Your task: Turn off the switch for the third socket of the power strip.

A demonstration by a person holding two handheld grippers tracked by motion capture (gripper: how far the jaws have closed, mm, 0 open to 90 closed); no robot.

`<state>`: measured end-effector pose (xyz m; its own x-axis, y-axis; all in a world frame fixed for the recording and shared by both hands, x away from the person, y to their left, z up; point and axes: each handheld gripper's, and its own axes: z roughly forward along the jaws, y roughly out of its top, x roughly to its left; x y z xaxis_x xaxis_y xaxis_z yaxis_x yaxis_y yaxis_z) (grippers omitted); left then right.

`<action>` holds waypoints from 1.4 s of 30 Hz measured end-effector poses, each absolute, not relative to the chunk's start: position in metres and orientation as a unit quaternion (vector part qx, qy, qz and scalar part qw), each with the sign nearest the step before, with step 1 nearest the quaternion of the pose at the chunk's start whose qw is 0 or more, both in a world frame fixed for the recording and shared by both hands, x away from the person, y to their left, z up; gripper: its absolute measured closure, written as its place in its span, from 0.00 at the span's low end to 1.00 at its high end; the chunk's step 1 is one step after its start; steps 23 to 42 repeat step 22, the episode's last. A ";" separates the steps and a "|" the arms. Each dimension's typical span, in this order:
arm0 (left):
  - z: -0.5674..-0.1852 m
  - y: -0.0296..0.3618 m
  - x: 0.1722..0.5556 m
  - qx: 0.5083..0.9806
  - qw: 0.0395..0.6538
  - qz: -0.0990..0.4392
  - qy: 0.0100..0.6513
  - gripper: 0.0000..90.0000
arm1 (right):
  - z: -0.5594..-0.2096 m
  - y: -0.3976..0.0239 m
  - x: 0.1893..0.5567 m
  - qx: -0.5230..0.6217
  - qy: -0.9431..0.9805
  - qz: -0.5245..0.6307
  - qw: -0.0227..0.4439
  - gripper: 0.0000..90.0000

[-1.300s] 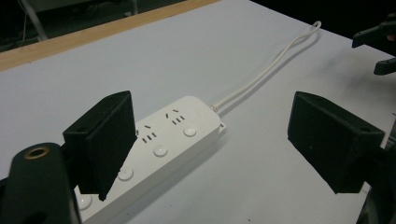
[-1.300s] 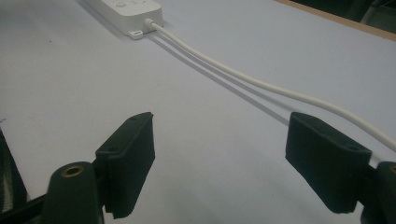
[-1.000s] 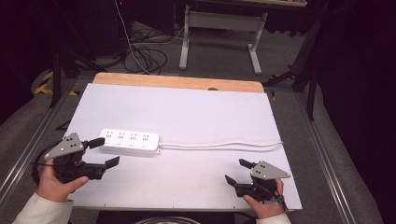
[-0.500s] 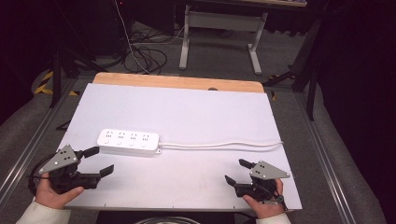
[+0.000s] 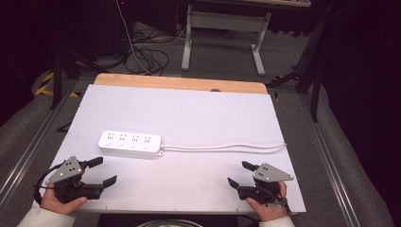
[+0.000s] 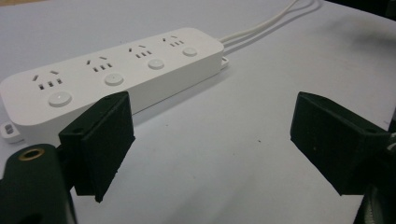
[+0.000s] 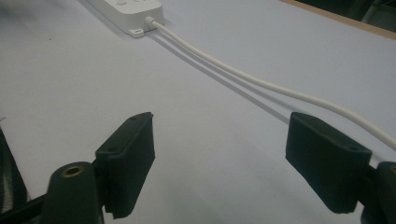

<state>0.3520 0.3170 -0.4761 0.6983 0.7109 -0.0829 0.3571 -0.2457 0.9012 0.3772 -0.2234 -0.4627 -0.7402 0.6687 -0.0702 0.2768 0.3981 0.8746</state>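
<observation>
The white power strip [image 5: 129,144] lies flat on the white counter [image 5: 203,113], left of middle, and its white cable [image 5: 227,146] runs to the right edge; wide bare surface lies around it. The left tongs [image 5: 105,171] are released, low at the near-left corner, just beside the strip and apart from it. The right tongs [image 5: 239,174] are also released, near the near-right corner, well apart from the strip, with the cable beyond them.

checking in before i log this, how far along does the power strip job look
Nothing looks done: the power strip lies flat on the white table, its cord trailing right. Nothing is in hand: left gripper and right gripper are open, apart from it. Any handling remains.
</observation>
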 end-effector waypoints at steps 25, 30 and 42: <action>-0.476 0.314 0.354 0.758 0.514 0.192 0.352 0.14 | -0.463 -0.223 0.379 0.295 0.809 0.462 0.210 0.27; -0.476 0.314 0.354 0.758 0.514 0.192 0.352 0.14 | -0.463 -0.223 0.379 0.295 0.809 0.462 0.210 0.27; -0.476 0.314 0.354 0.758 0.514 0.192 0.352 0.14 | -0.463 -0.223 0.379 0.295 0.809 0.462 0.210 0.27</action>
